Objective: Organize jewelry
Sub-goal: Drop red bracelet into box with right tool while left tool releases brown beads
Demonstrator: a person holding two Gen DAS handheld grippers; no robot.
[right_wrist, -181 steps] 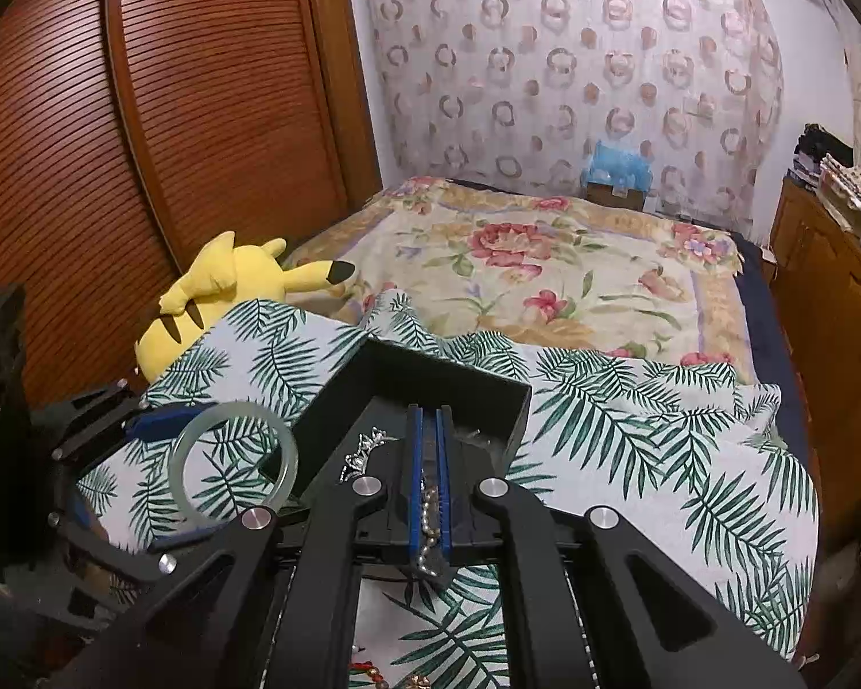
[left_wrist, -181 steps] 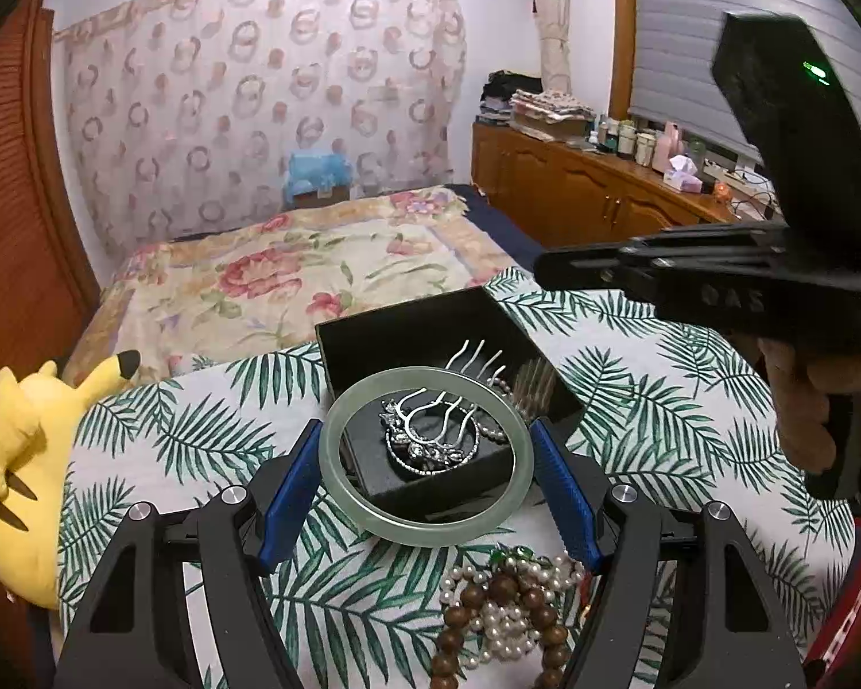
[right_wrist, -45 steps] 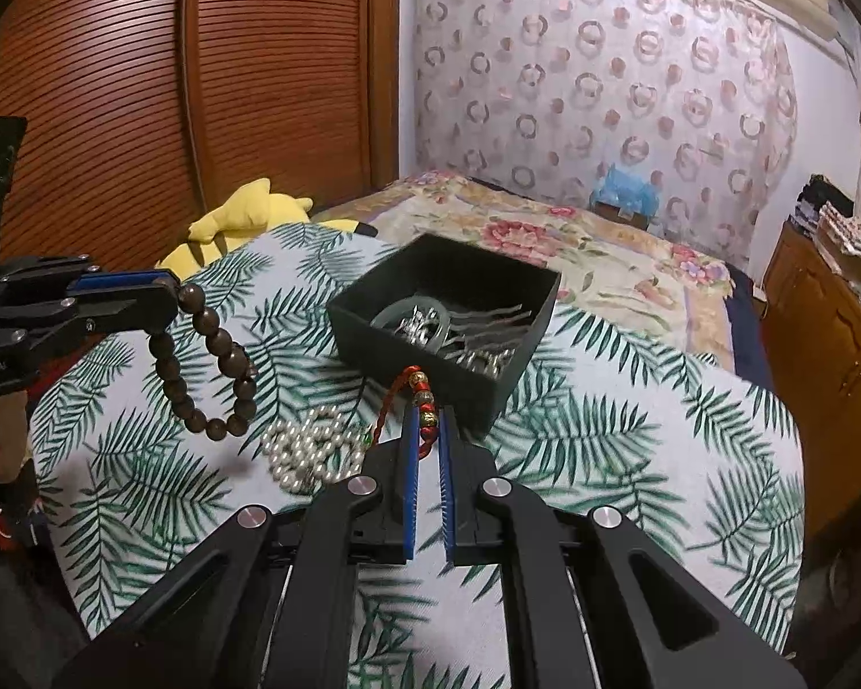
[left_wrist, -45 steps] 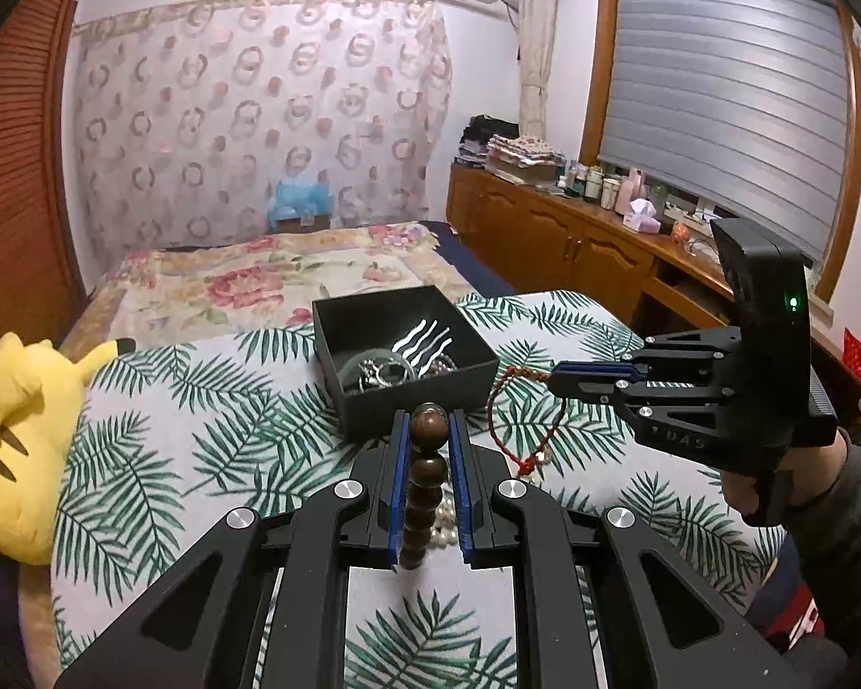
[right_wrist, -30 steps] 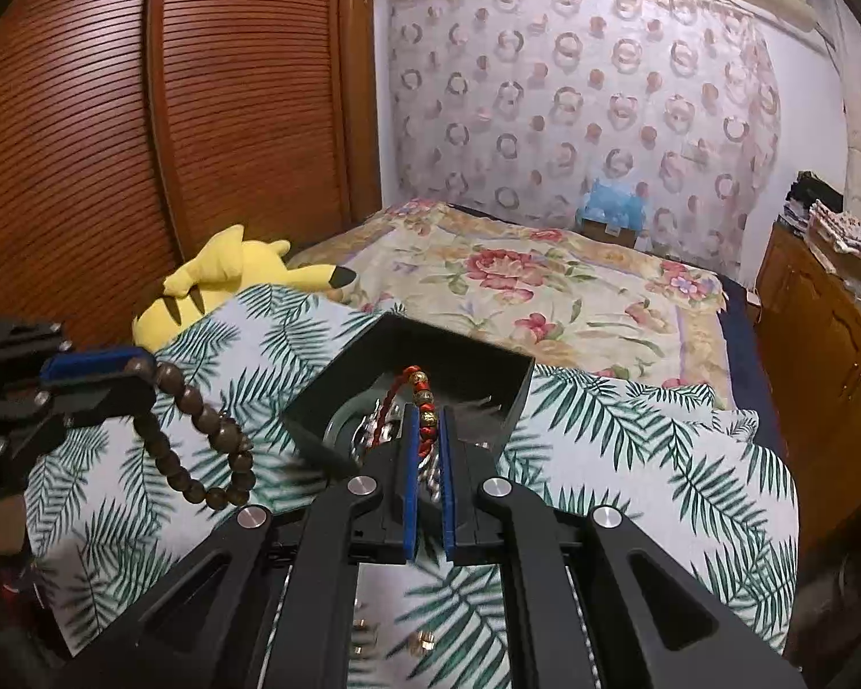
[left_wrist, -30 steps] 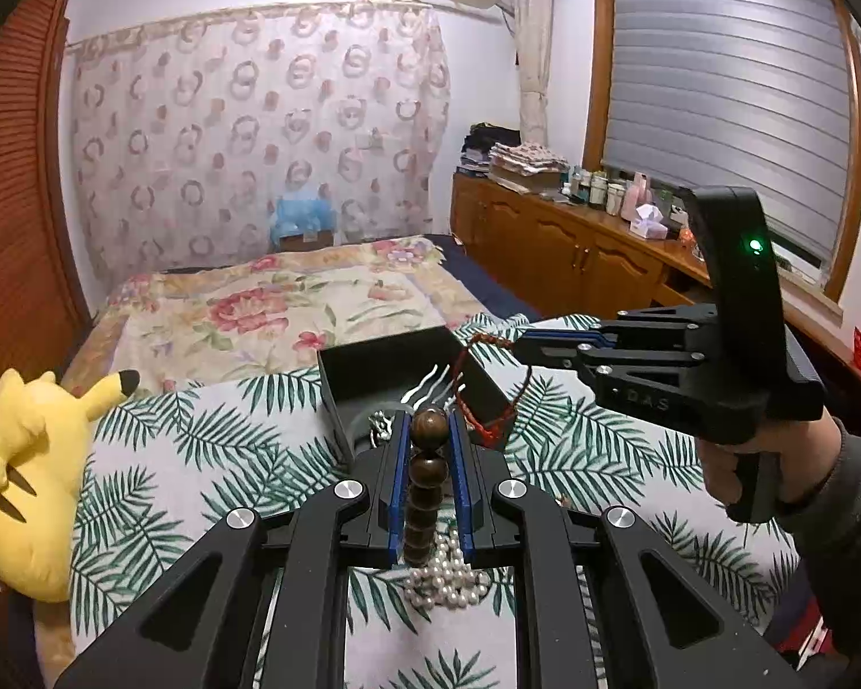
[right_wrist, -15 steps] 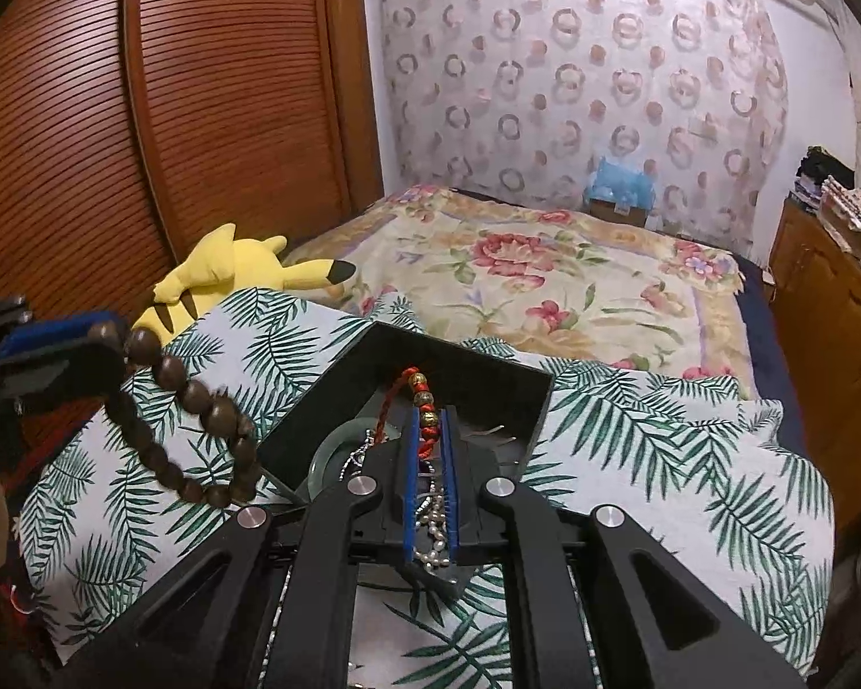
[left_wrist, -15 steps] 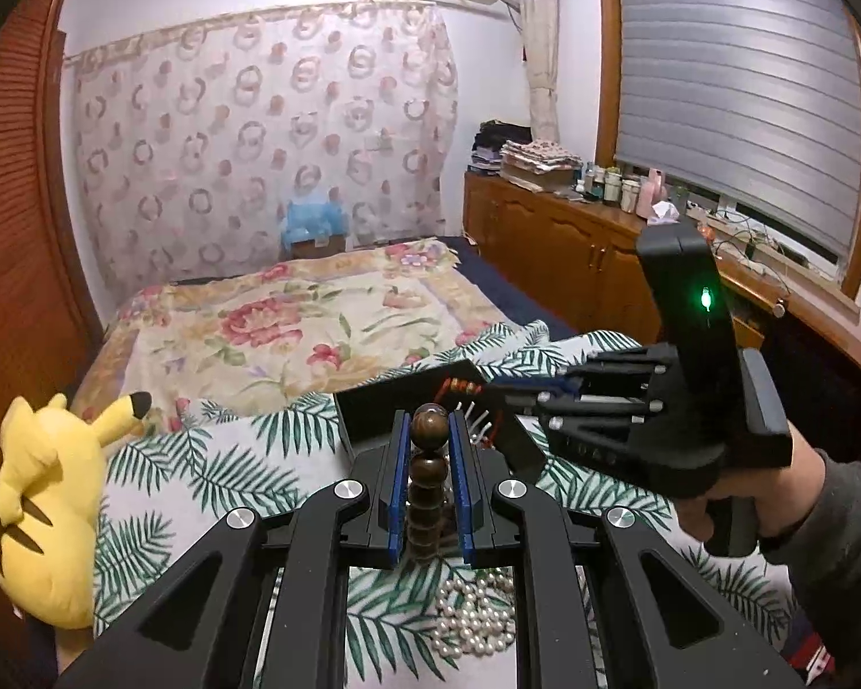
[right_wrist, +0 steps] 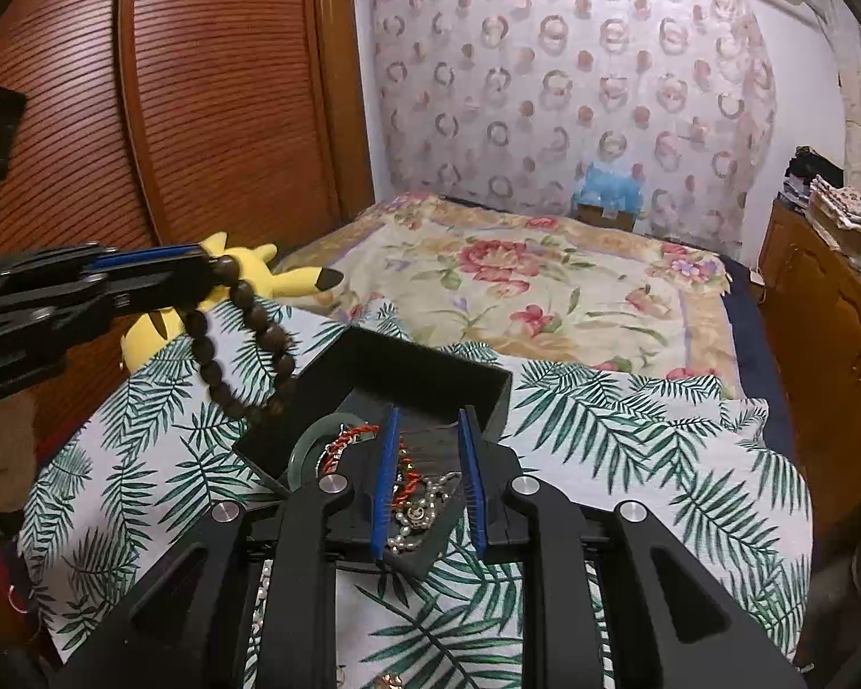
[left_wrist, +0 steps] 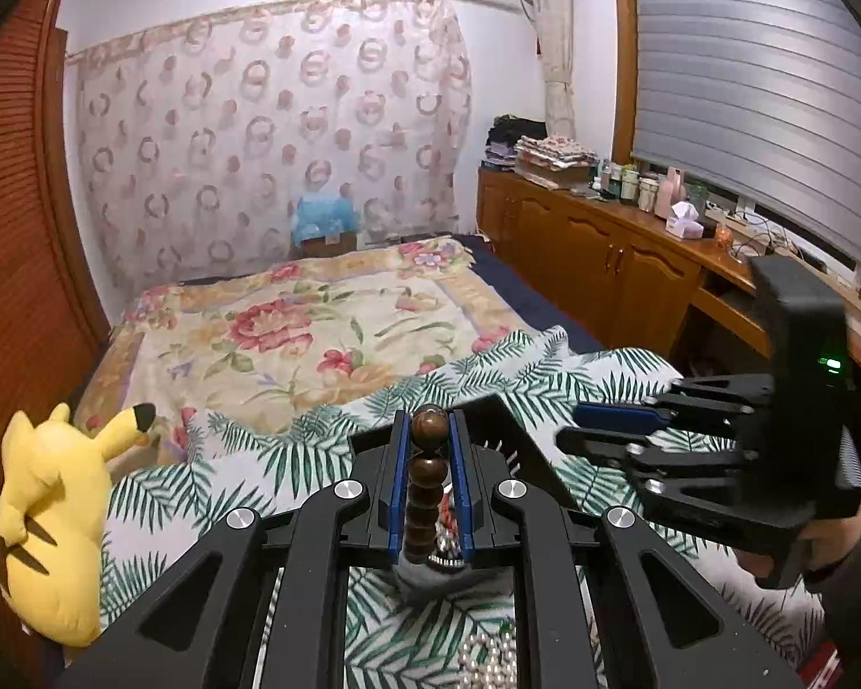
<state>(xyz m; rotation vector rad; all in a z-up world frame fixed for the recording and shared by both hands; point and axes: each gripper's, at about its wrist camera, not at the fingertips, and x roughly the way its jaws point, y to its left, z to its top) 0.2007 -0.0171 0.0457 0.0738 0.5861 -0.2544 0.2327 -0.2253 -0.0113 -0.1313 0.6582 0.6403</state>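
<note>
Two handheld black grippers with blue-lined fingers; one open-topped square black box; one string of large dark brown wooden beads; one loose heap of small white pearls; one yellow plush toy.

Left gripper [left_wrist: 429, 430] with jaws pinching the dark brown wooden bead bracelet [left_wrist: 425, 479], seen as a column of round glossy beads rising between the blue pads; same bracelet [right_wrist: 241, 339] hanging as an open loop from the closed fingertips in the right wrist view, held in the air just beside the near-left corner of the black square box [right_wrist: 396, 370], lowest beads level with the box rim.

Right gripper [right_wrist: 427, 462] with jaws spread apart, gripping nothing, poised over the open box; the same gripper [left_wrist: 597, 428] visible at the right of the left wrist view, fingers reaching toward the box [left_wrist: 499, 413].

Inside the box: pale green smooth round bangle [right_wrist: 310, 448] against the left wall; thin red braided cord bracelet [right_wrist: 353, 439] lying across it; tangle of silver metal and small pearls [right_wrist: 422, 508] between the spread fingers; exact count of pieces in that tangle impossible to tell.

White pearl strand [left_wrist: 491, 660] heaped on the palm-leaf printed cloth [right_wrist: 631, 430] outside the box, below the left gripper.

Yellow plush toy with black-tipped ears [left_wrist: 51, 517] at the cloth's left edge; floral quilted bed [right_wrist: 516, 287] beyond; ribbed reddish wooden wardrobe doors [right_wrist: 201, 115] at the left.
</note>
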